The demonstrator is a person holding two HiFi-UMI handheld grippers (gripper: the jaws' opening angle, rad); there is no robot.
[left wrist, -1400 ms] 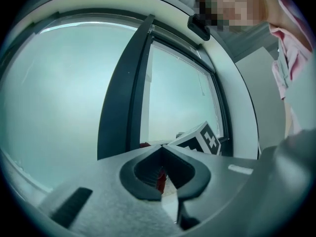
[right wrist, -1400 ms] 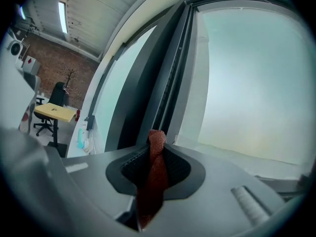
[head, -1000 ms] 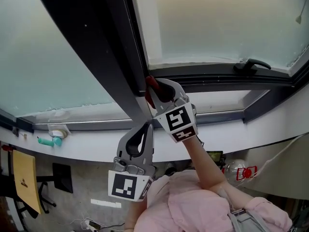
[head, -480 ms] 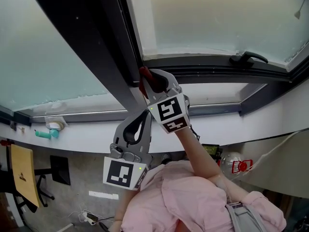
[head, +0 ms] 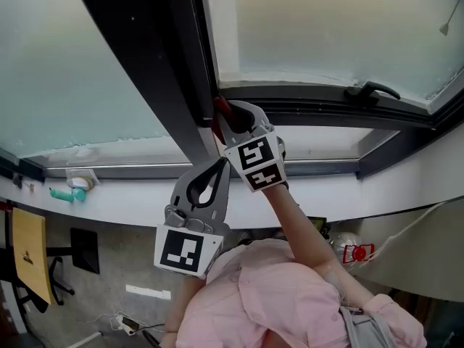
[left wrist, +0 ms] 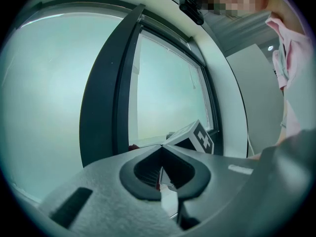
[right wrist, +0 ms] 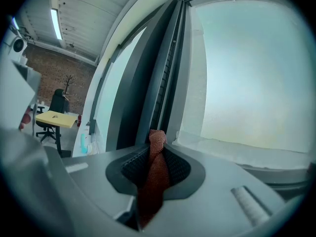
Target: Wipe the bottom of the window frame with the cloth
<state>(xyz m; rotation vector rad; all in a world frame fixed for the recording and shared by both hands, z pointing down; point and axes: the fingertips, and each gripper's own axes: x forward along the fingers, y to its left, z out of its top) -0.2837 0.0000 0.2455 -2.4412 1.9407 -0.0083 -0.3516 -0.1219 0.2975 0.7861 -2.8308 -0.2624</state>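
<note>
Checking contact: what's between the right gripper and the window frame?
Only the red cloth, clamped by the right gripper, seen in the right gripper view.

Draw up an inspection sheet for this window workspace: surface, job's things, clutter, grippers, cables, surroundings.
Surface: dark window frame above a white sill; panes frosted.
Job's things: red-brown cloth, its tip at the frame's lower corner.
Clutter: teal item on the sill, far left.
Grippers: right gripper shut on the cloth; left gripper shut, empty, below it.
Cables: white lead on the floor.
Surroundings: yellow table, black chair, brick wall.
</note>
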